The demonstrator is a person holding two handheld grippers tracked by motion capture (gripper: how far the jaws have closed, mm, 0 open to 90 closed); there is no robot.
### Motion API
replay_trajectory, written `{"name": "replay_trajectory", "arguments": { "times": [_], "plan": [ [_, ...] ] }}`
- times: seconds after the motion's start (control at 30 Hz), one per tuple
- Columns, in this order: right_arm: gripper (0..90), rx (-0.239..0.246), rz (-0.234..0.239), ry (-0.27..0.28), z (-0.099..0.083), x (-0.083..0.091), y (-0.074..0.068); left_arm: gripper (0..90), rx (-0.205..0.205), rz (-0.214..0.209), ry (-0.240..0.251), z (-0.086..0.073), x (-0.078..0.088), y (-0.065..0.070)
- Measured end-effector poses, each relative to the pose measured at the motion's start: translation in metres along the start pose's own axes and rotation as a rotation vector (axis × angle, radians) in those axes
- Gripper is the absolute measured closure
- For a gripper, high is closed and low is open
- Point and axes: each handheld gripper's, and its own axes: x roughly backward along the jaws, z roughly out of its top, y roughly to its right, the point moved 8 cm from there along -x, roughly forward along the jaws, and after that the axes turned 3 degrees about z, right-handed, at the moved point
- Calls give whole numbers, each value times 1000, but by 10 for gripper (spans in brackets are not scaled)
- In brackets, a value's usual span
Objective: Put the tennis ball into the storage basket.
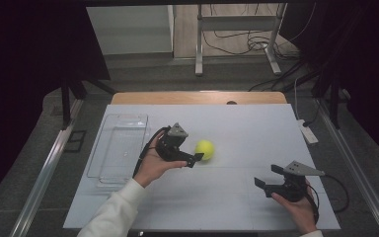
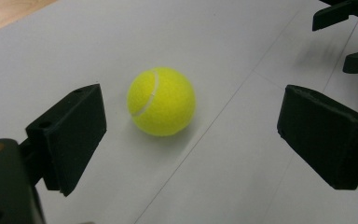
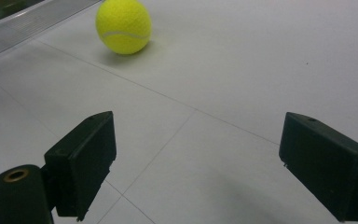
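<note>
Tennis ball sits ungrasped on the bench, left gripper fingers apart around it, pickup still ahead.

From my remote station I see a white tabletop marked by thin seam lines, laid over a wooden table whose far edge shows as a tan strip. A clear plastic tray lies on the left part of the white surface, long side running away from me. A white power strip rests at the tabletop's right edge. Beyond the table stands a metal frame on a grey floor, with loose black cables beneath it. Dark curtains hang at both sides.
</note>
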Motion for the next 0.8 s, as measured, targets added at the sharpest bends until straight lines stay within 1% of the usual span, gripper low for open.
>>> {"name": "replay_trajectory", "arguments": {
  "times": [0.2, 0.8],
  "plan": [
    [112, 2, -1, -2, 0, 1, 0, 86, -3, 9, -16, 3, -5, -3],
    [112, 4, -2, -1, 0, 0, 0, 80, -14, 7, -46, 13, -15, -4]
  ]
}}
